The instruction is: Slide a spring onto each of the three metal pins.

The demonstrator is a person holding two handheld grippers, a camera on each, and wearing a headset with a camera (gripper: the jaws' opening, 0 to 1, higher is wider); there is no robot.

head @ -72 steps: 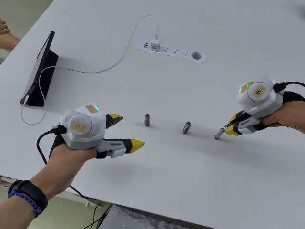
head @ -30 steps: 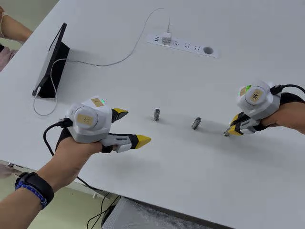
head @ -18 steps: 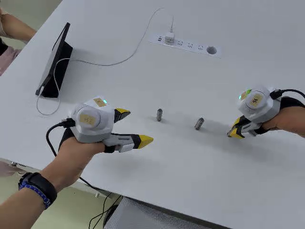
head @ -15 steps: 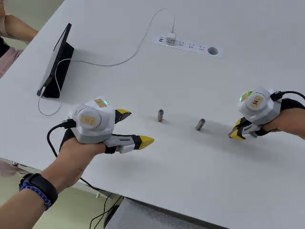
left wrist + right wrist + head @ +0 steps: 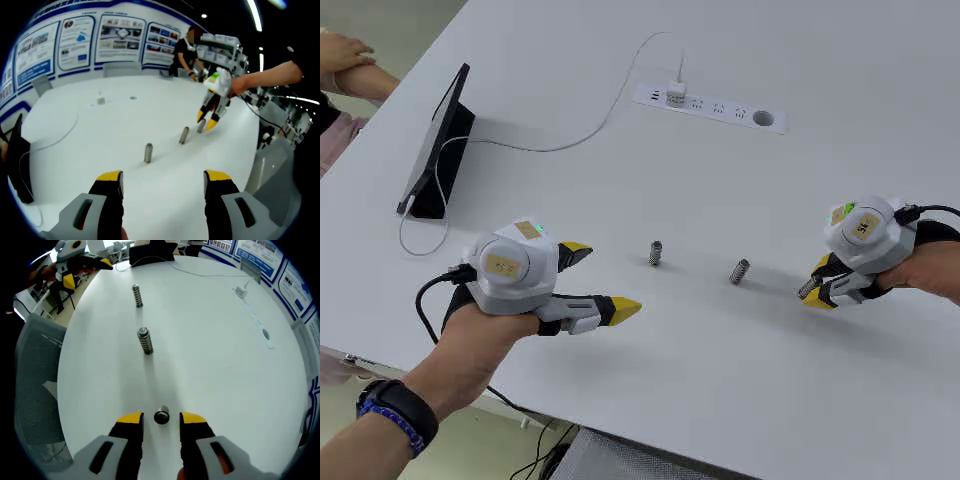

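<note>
Springs [image 5: 145,341] are small, light and squashy. One would roll away if it got dropped, so I think a soft pinch on its sides, near the middle, is the safe way to hold it. The pins are hard and thin, and they look easy to knock over.

Three pins stand in a row across the middle of the head view, on the white table [image 5: 720,400]. The left pin [image 5: 656,253] wears a spring and stands straight. The middle pin [image 5: 740,270] wears one too and leans a bit. The third pin [image 5: 807,289] is at the right. In the right gripper view it is seen from the top, low in the middle of the frame, so I cannot be sure it has its spring.

The right gripper [image 5: 816,284] comes in from the right edge, with its tips pointing down at the table. Its jaws stand on each side of the third pin with a little gap, so it seems to be holding nothing.

The left gripper [image 5: 599,278] is at the lower left of the head view. It lies on its side and points right, toward the pins. Its jaws are wide apart and empty.
</note>
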